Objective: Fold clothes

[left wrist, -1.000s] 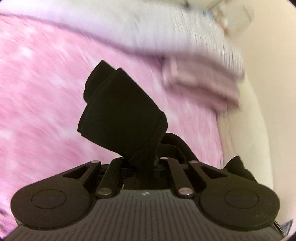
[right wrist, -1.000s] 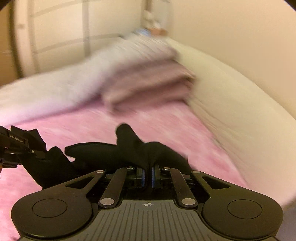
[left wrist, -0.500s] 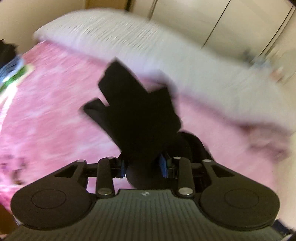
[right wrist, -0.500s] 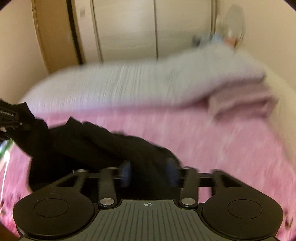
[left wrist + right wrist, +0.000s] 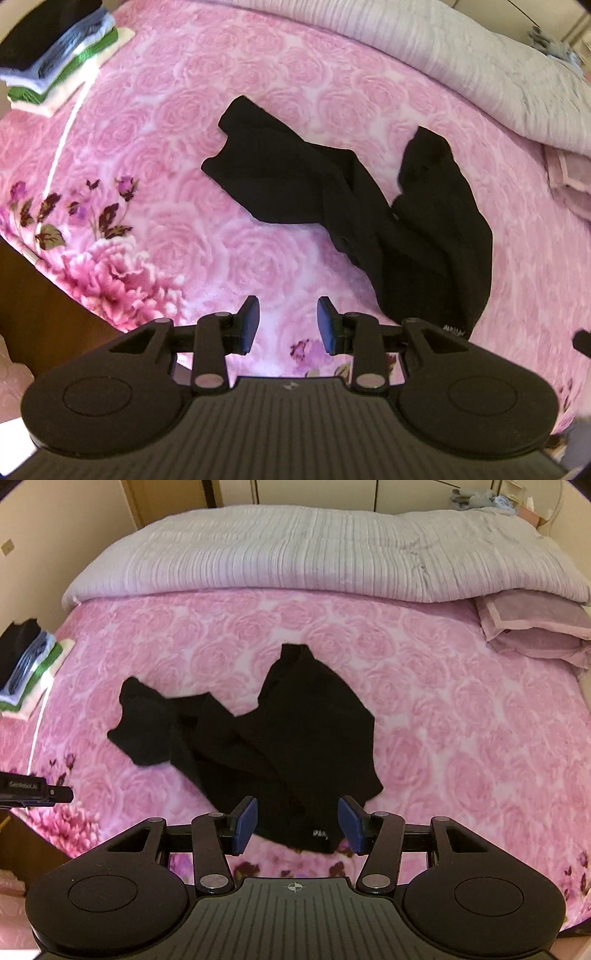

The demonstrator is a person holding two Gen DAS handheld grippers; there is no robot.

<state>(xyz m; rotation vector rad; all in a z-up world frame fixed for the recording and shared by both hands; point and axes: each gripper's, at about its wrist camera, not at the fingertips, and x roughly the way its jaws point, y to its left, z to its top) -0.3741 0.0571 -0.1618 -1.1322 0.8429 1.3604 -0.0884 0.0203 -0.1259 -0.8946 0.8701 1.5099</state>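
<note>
Black garment (image 5: 280,738) crumpled on pink bedspread (image 5: 461,738) | both tongs (image 5: 288,325) (image 5: 297,825) agape, empty

My garment (image 5: 258,738) lies crumpled mid-bed on the blanket (image 5: 461,720), just beyond my right gripper (image 5: 295,825). Folded stack (image 5: 26,664) at far left edge; quilt (image 5: 314,554) across the far end; pillow (image 5: 535,631) at far right.

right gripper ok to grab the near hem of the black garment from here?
Probably yes. The right gripper is open, and the black garment lies crumpled on the pink bedspread with its near hem right ahead between the fingers. Nothing lies on it. The left gripper is off to the side.
</note>
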